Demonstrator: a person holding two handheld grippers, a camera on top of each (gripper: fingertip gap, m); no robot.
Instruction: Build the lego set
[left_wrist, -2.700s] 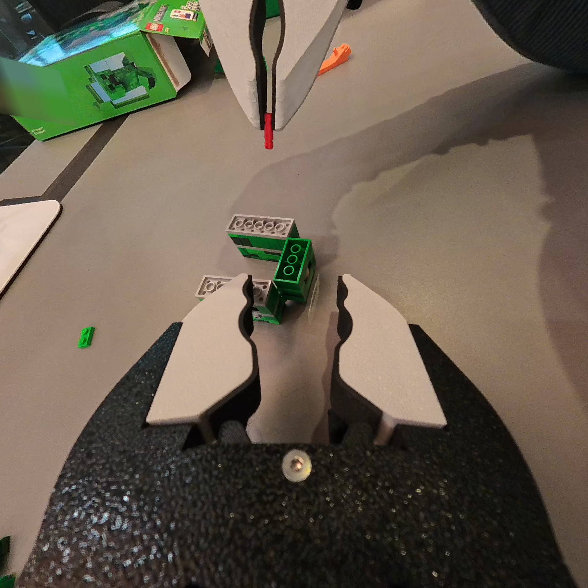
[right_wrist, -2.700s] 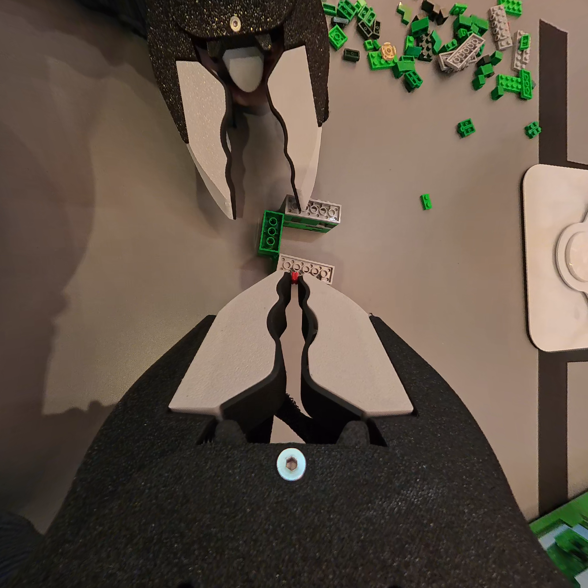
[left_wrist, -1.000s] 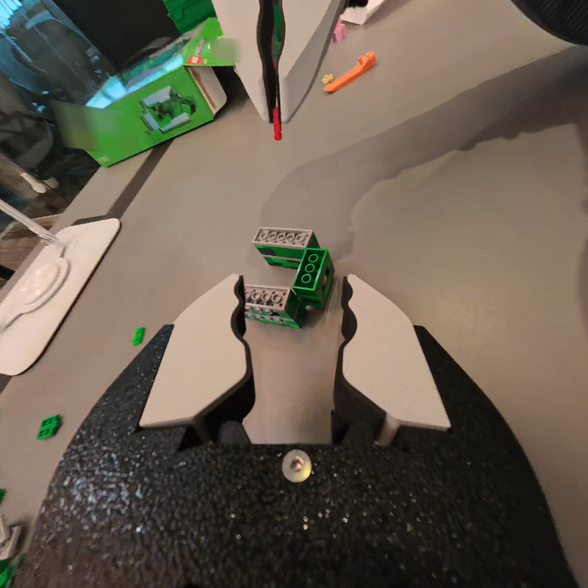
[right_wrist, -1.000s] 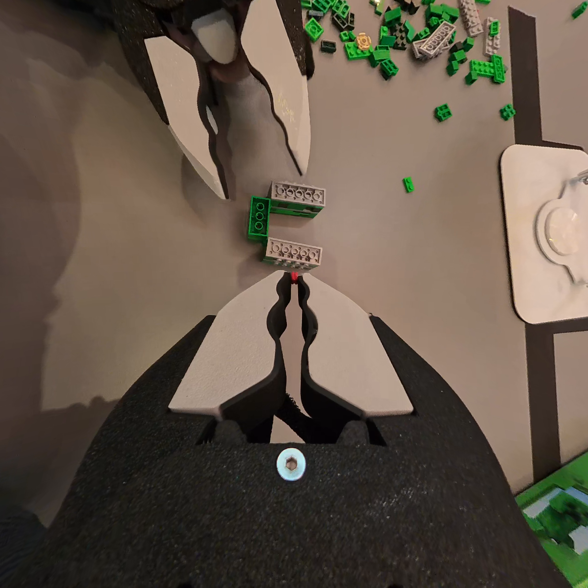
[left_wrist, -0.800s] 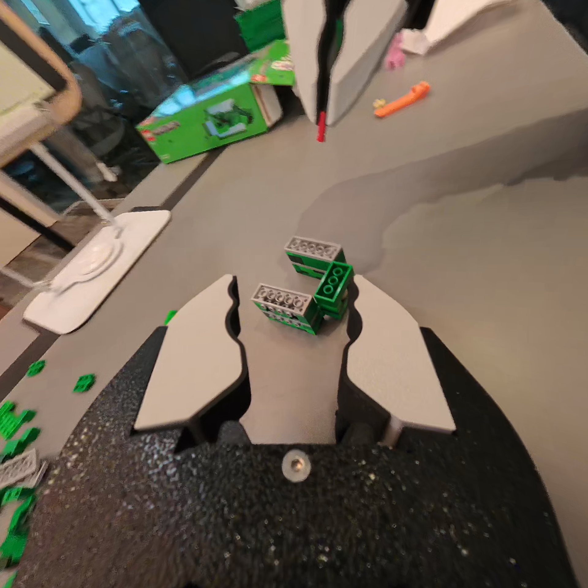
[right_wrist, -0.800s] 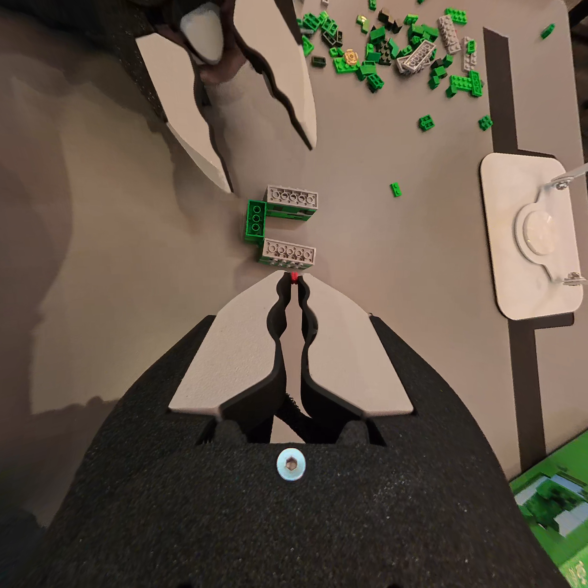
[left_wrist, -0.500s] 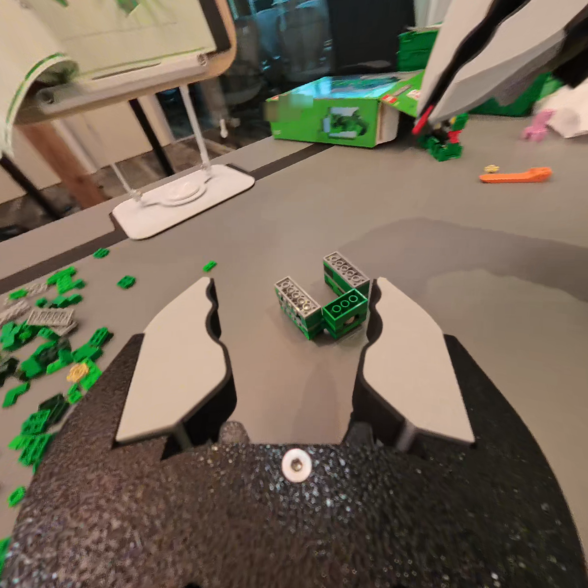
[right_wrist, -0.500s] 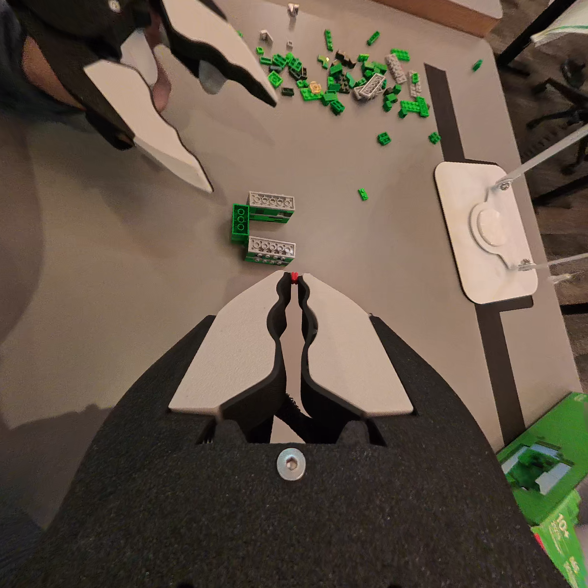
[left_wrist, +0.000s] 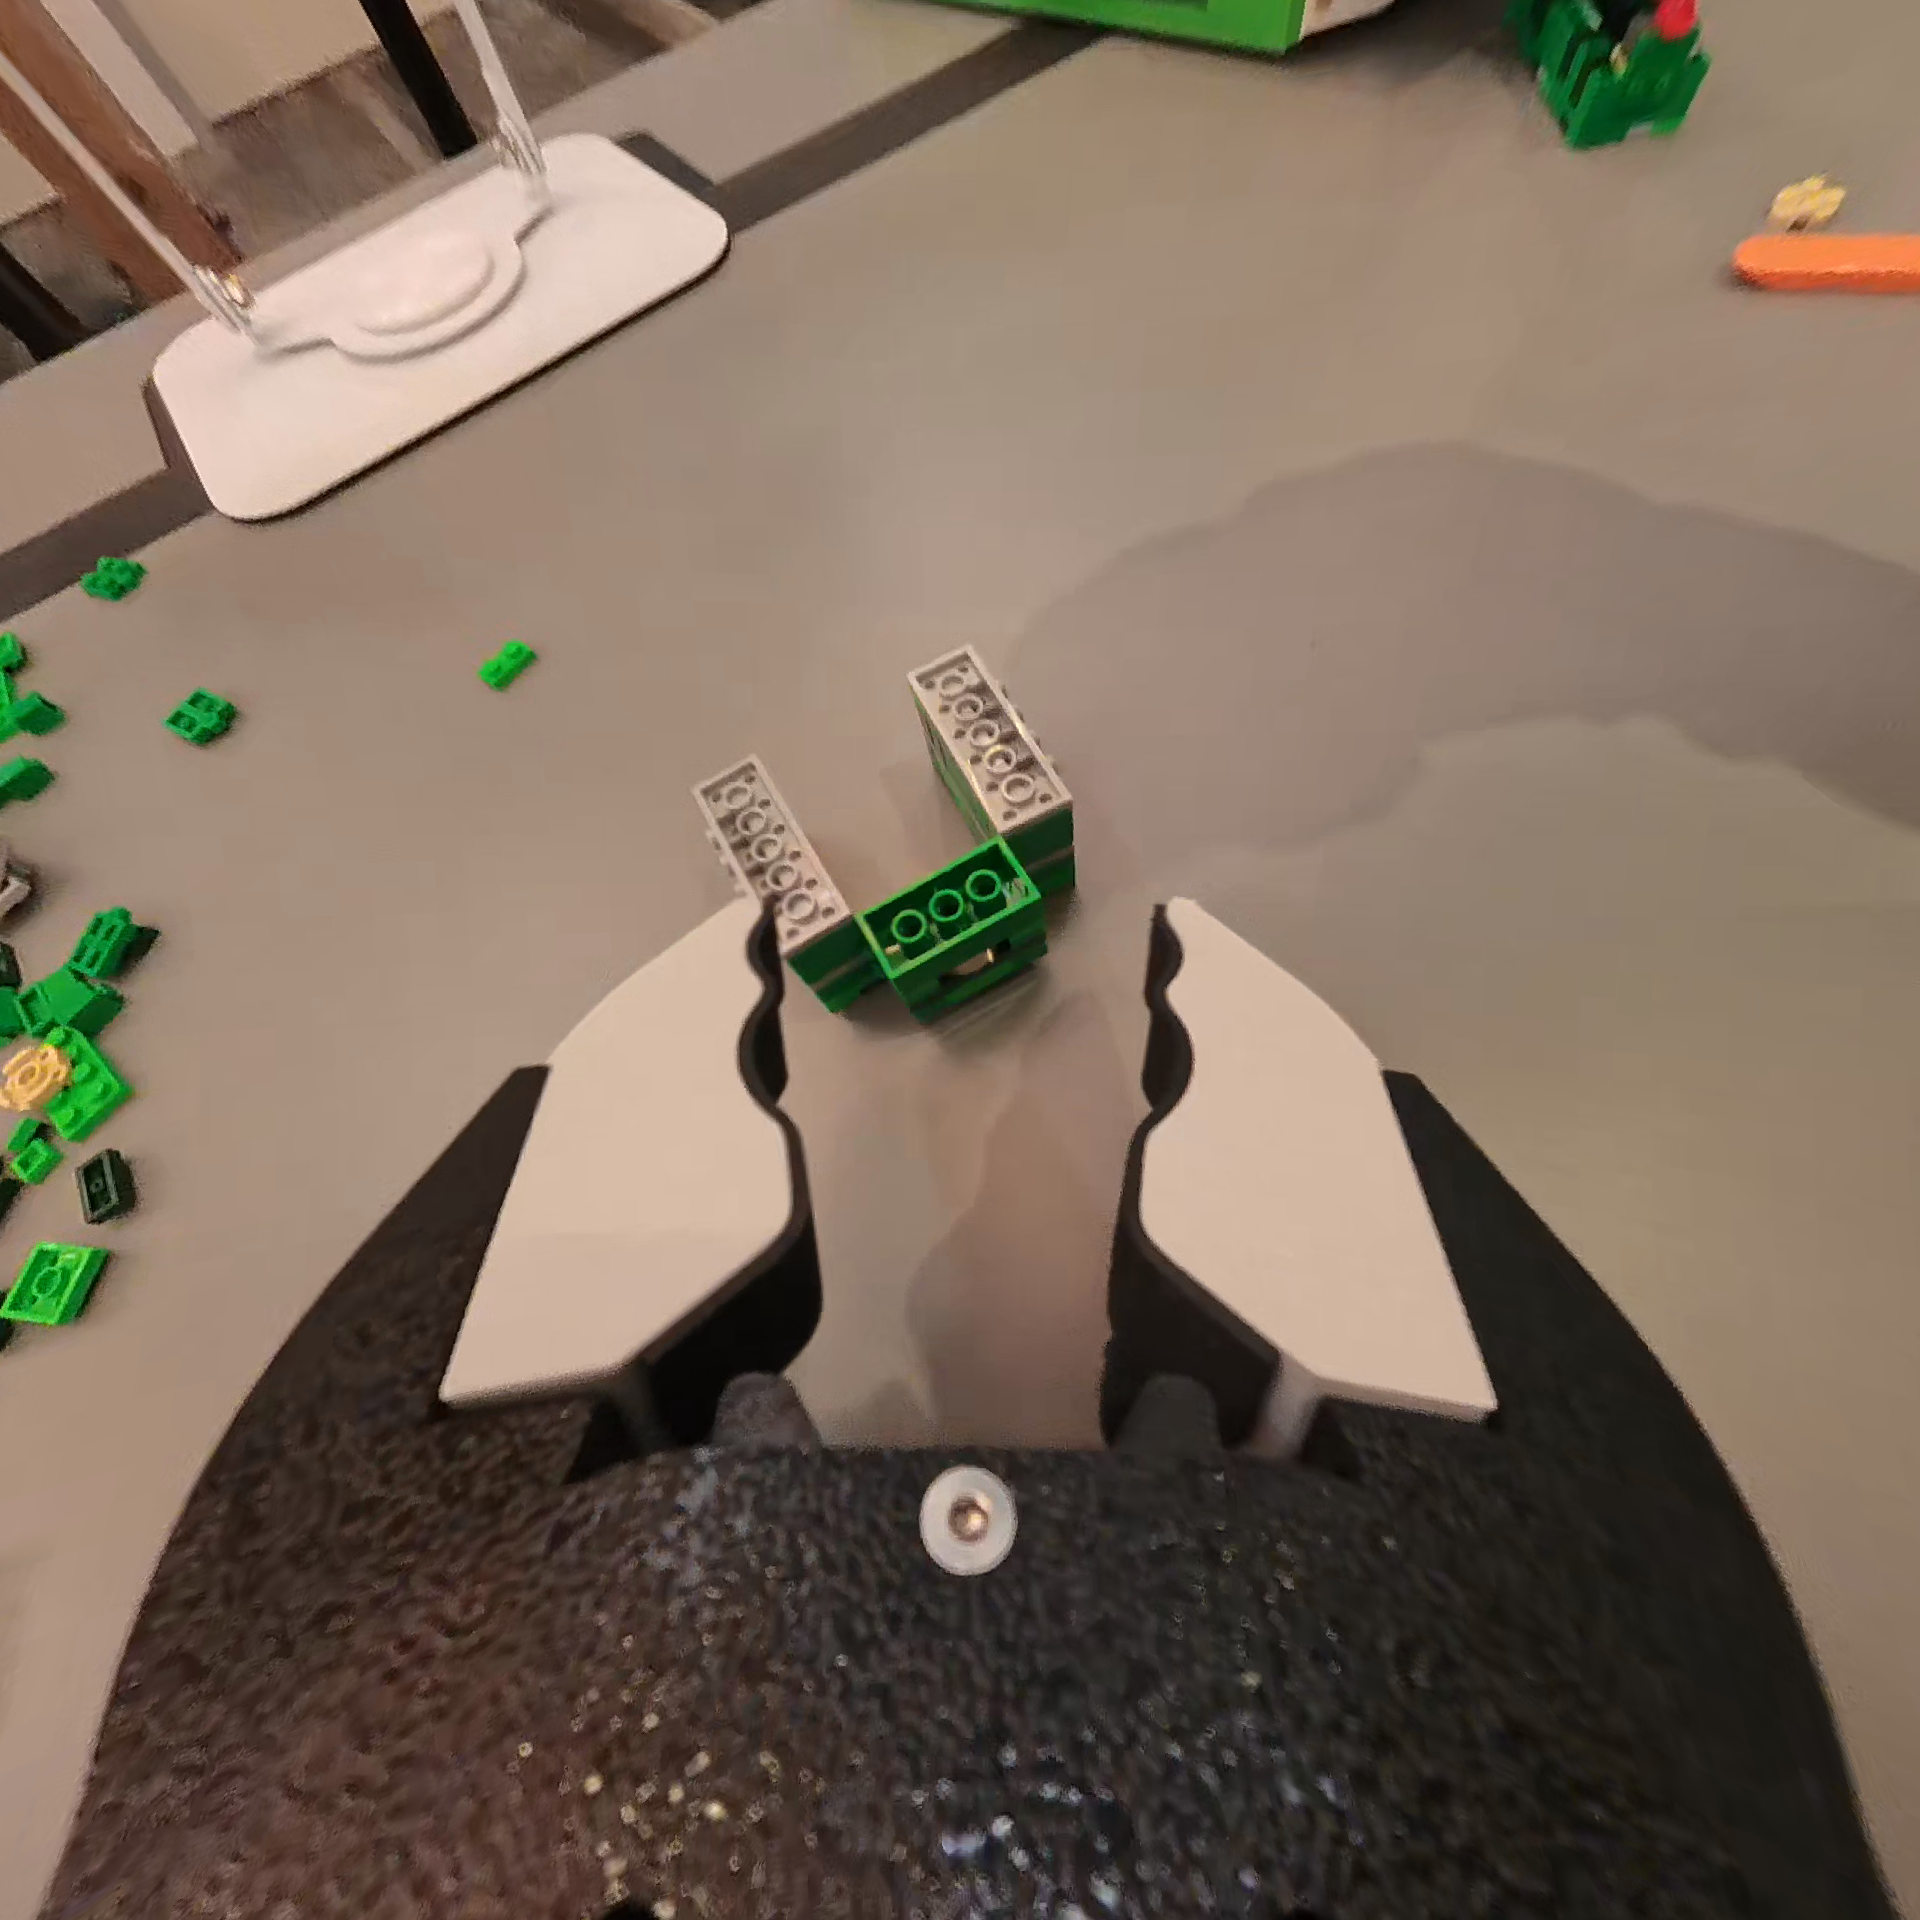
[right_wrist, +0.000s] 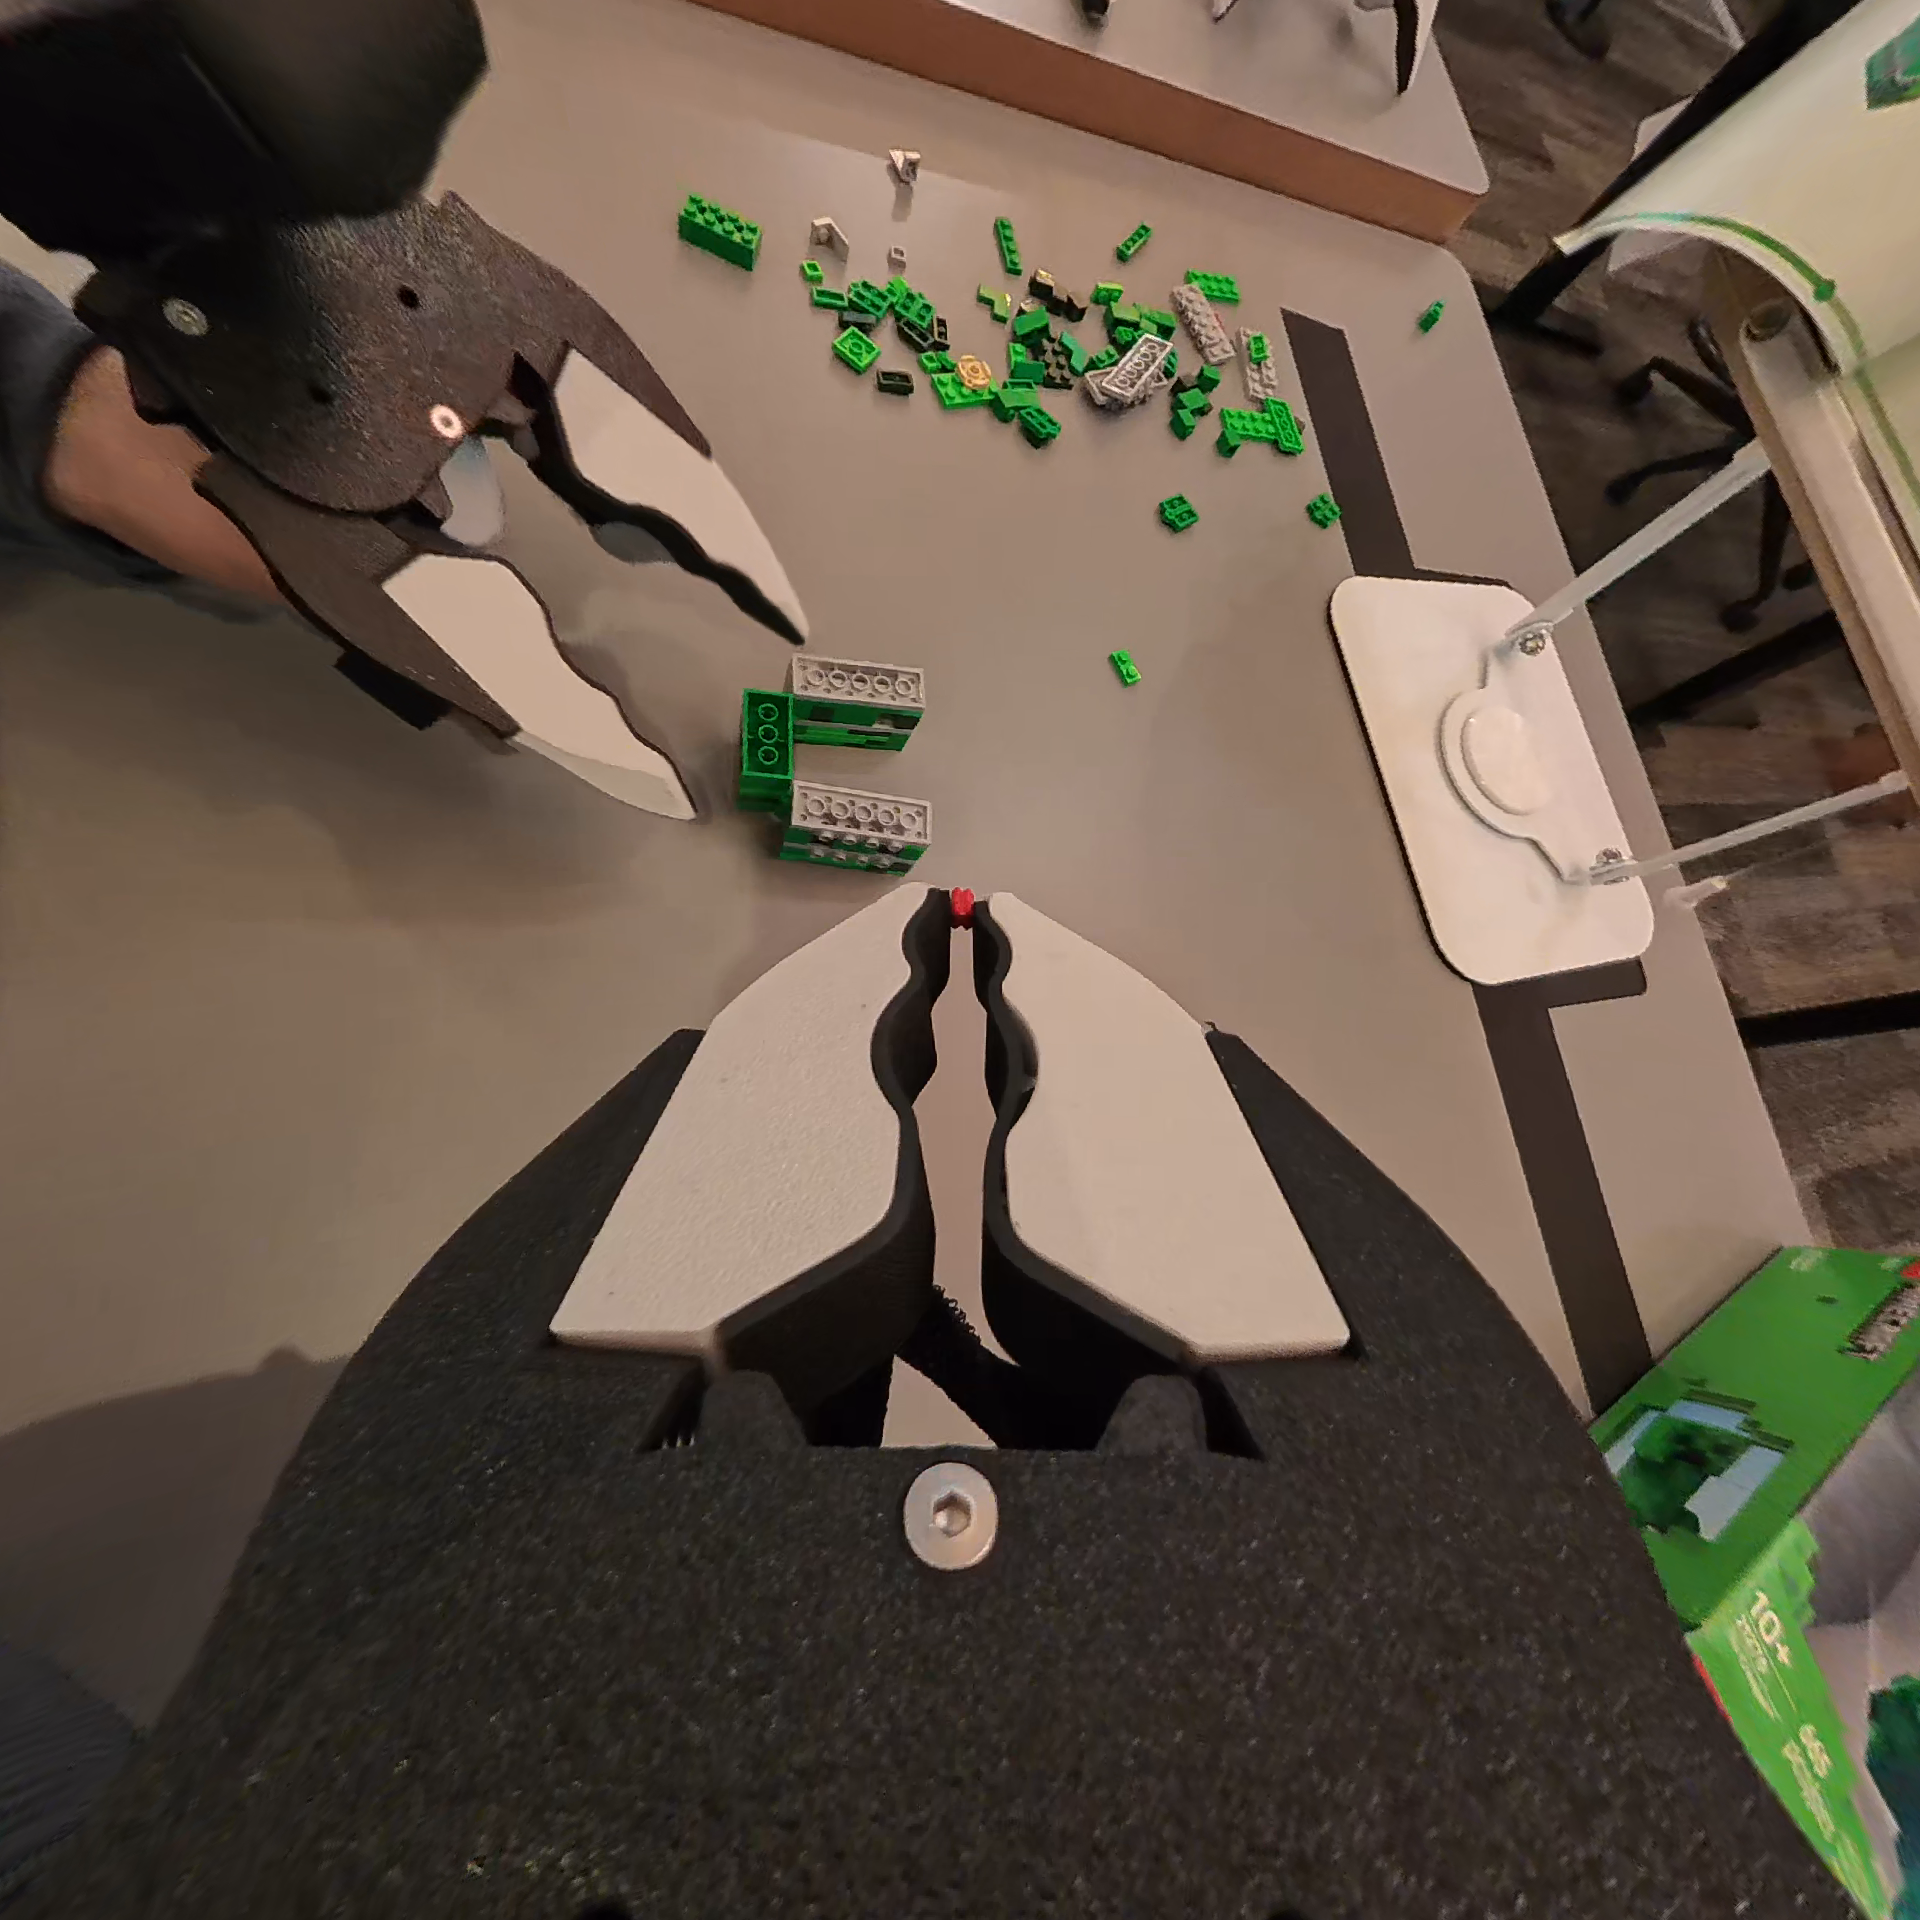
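Note:
A U-shaped green and grey lego assembly (left_wrist: 914, 873) stands on the grey table, its two grey-topped arms pointing away from my left gripper. It also shows in the right wrist view (right_wrist: 836, 758). My left gripper (left_wrist: 961, 914) is open and empty, its tips just short of the assembly's green cross block. It shows in the right wrist view (right_wrist: 743, 717) to the left of the assembly. My right gripper (right_wrist: 961, 902) is shut on a small red pin (right_wrist: 961, 906), held above the table just in front of the assembly's near arm.
A pile of loose green, grey and black bricks (right_wrist: 1049, 332) lies at the far side; it shows at the left in the left wrist view (left_wrist: 62, 1039). A white stand base (right_wrist: 1486, 769), a green box (right_wrist: 1766, 1403), a small green build (left_wrist: 1610, 73) and an orange piece (left_wrist: 1829, 260). The gap from one gripper's tips to the other's is roughly 15 cm.
My left gripper has swung round the assembly and now faces its green cross block, still open. My right gripper has pulled back and up with the red pin.

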